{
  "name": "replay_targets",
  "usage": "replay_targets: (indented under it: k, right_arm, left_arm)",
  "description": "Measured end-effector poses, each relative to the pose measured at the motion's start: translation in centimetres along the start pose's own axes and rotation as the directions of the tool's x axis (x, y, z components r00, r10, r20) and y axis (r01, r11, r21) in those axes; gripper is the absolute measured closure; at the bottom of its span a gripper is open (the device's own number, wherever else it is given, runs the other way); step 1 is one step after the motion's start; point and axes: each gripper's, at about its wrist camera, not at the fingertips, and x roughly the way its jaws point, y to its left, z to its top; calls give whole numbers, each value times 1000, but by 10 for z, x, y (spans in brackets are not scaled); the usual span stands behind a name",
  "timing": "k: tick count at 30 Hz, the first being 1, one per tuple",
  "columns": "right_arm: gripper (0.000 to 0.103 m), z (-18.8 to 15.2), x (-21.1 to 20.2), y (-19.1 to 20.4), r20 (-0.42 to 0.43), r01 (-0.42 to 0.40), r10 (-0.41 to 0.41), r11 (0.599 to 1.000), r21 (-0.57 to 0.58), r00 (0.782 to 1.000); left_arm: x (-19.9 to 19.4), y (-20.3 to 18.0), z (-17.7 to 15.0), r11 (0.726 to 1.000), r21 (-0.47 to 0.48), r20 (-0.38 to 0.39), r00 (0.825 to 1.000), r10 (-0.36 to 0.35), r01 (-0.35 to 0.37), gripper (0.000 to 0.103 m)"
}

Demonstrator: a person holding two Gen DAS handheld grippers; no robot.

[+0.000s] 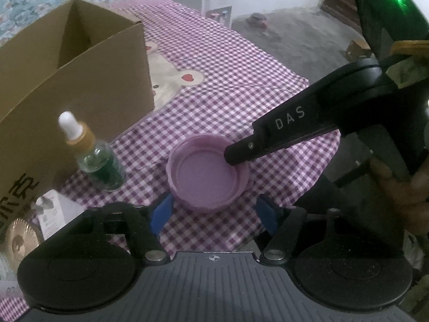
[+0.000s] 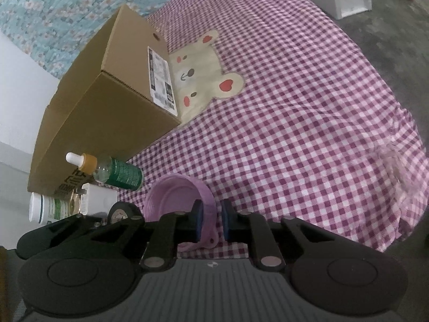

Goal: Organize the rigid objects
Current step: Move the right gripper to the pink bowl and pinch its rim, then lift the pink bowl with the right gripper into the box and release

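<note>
A purple plastic lid (image 1: 206, 173) lies open side up on the checked cloth. My left gripper (image 1: 213, 213) is open, its blue pads on either side of the lid's near edge and apart from it. My right gripper (image 2: 211, 221) straddles the lid's rim (image 2: 207, 201) with one pad inside and one outside; a small gap shows at the outer pad. In the left wrist view the right gripper's finger (image 1: 241, 153) reaches over the lid's far right rim. A green dropper bottle (image 1: 99, 158) stands left of the lid, beside an open cardboard box (image 1: 75, 80).
The box (image 2: 107, 107) stands on the bed's left side. Near its front lie a white bottle (image 2: 48, 209), a white packet (image 2: 99, 198), a black tape roll (image 2: 122, 212) and a gold disc (image 1: 18, 241). The bed edge drops to a grey floor on the right.
</note>
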Motion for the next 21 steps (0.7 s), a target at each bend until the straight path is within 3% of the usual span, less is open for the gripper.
replay_targets:
  k: [21]
  right_arm:
    - [86,3,5,2,14,-47,48,998,-32,999]
  left_arm:
    - [18,8,12,997,-65,-40,999,35,-38,33]
